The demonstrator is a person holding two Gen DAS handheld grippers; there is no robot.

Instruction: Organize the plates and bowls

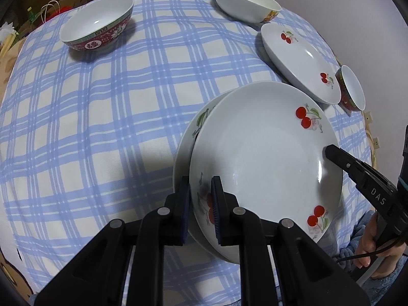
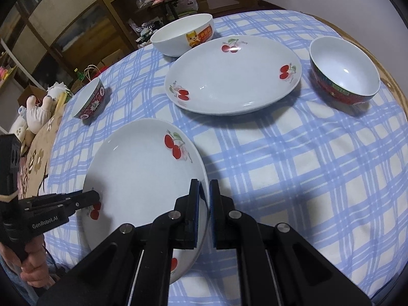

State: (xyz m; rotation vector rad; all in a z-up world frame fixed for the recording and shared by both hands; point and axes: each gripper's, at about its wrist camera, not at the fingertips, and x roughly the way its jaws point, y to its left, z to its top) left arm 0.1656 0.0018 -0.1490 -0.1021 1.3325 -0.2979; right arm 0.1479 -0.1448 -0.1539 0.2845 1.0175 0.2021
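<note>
Cherry plate (image 1: pixel 265 158) sits tilted over a second plate (image 1: pixel 196 127); left gripper (image 1: pixel 201 204) and right gripper (image 2: pixel 204 209) each pinch its rim.

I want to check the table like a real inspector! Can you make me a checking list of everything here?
Surface: round table with a blue checked cloth.
Job's things: top plate held by both grippers, tilted over a lower plate; a third plate; white bowl; two red bowls.
Clutter: nothing seen on the cloth.
Grippers: left gripper and right gripper each shut on the top plate's rim.
Cables: black cable by the right hand.
Surroundings: wooden shelves, soft toys.
</note>
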